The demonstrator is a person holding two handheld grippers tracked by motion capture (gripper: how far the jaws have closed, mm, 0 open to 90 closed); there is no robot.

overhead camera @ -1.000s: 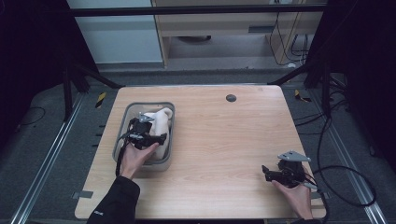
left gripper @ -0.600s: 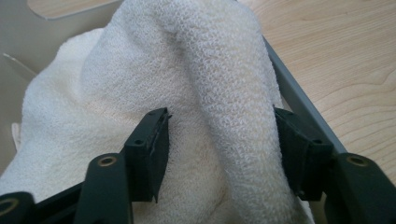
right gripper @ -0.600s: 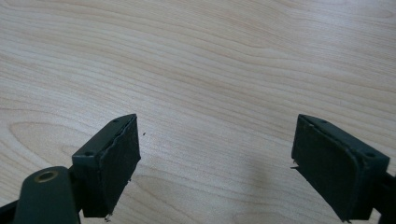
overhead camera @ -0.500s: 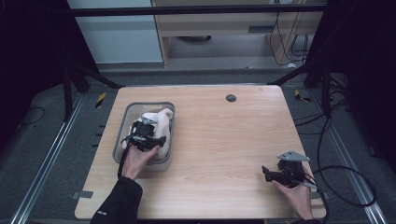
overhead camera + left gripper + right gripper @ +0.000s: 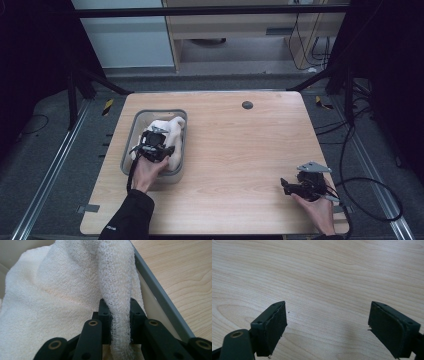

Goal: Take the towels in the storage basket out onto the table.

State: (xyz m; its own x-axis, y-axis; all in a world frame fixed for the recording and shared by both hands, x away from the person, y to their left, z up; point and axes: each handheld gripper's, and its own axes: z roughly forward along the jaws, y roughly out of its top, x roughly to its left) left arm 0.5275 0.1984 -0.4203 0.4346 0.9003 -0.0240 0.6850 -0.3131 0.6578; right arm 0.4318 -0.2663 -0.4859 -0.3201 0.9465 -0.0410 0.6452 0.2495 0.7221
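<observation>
The cloth (image 5: 62, 295) lies heaped in the grey bin (image 5: 131, 131), and the left gripper (image 5: 117, 315) has its jaws pinched on a raised fold of it near the bin's right wall (a ridge gives the pads something to bite), probably to lift it out. The right gripper (image 5: 286, 184) rests on the bare table (image 5: 240, 165) well right of the bin, jaws wide apart and holding nothing, seemingly waiting its turn.
</observation>
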